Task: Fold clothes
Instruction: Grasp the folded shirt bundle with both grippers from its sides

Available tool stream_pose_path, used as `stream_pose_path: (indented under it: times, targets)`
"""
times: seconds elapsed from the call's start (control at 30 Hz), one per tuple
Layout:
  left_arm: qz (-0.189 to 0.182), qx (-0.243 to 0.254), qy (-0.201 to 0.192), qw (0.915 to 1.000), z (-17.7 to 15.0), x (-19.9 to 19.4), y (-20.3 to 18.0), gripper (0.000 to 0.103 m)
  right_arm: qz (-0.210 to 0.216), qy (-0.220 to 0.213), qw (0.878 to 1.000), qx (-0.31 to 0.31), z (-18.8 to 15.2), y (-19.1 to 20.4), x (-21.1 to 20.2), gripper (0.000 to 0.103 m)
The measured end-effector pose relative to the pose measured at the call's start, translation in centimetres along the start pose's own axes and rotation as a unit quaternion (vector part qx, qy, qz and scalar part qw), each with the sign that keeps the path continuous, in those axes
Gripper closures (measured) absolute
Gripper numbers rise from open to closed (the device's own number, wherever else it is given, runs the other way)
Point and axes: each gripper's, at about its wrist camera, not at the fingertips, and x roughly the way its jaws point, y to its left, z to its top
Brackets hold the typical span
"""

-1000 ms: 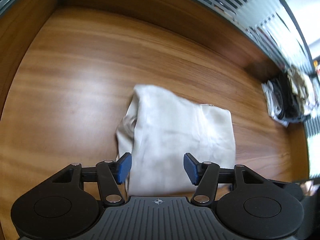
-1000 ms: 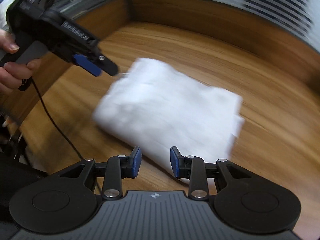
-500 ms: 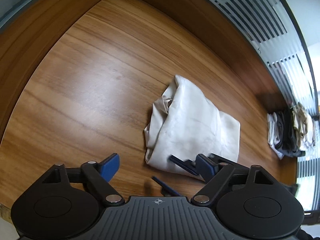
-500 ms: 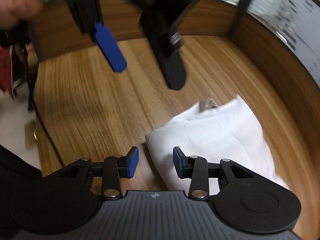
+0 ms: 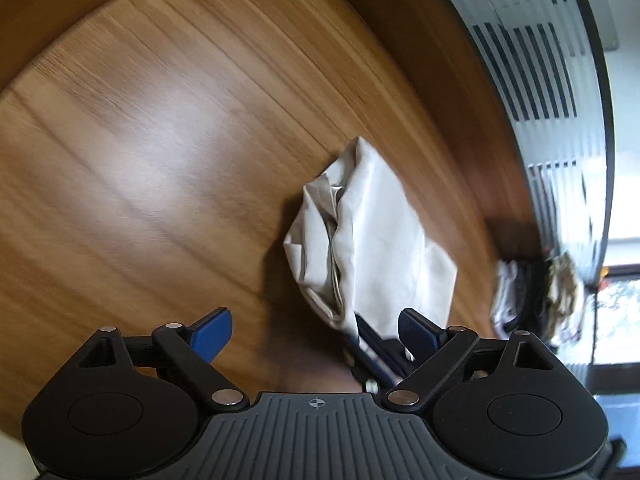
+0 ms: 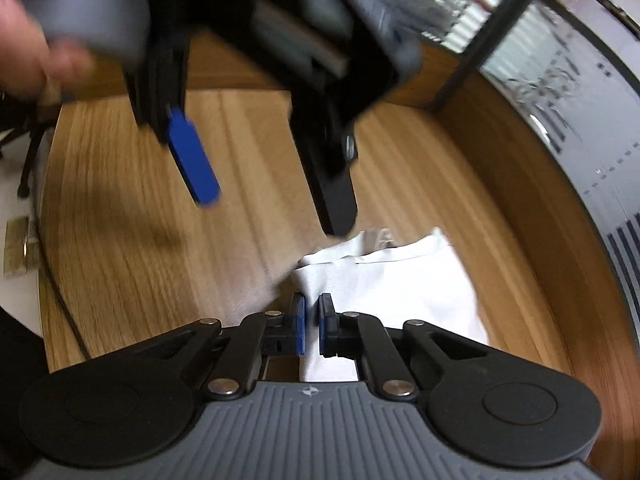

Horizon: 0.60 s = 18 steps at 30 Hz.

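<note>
Through my left camera, my left gripper has its jaws wide apart and still opening, nothing pinched between them; the folded white cloth lies on the wooden table just ahead, a heap of clothes at the far right edge. Through my right camera, my right gripper is closing on the near corner of the cloth, pads nearly together with fabric between. A hand carries the left gripper above the table.

A white garment lies loosely folded, crumpled, on the wooden table.
</note>
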Motion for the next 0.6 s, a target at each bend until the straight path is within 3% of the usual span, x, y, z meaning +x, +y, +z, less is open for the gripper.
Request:
stream_pose_path:
  times: [0.2,0.37,0.43,0.53,0.6]
  targets:
    - [-0.056,-0.053,0.030,0.9966,1.3,4.2,-0.4,0.011,-0.004,-0.004,1.000,0.023,0.2,-1.7,-1.4,0.096]
    - [-0.049,-0.045,0.058,0.9961,1.8,7.2,-1.6,0.011,-0.006,-0.011,0.999,0.041,-0.1,-2.6,-2.5,0.096]
    - [-0.046,-0.042,0.068,0.9957,1.9,8.4,-1.9,0.013,-0.005,-0.015,0.999,0.051,-0.2,-2.9,-3.0,0.101]
    - [-0.039,-0.029,0.086,0.9951,2.2,10.0,-2.5,0.031,0.000,-0.019,0.997,0.074,-0.3,-3.4,-3.7,0.101]
    - [-0.020,-0.009,0.096,0.9951,2.3,10.9,-3.2,0.056,0.001,-0.018,0.996,0.086,-0.5,-3.5,-3.9,0.101]
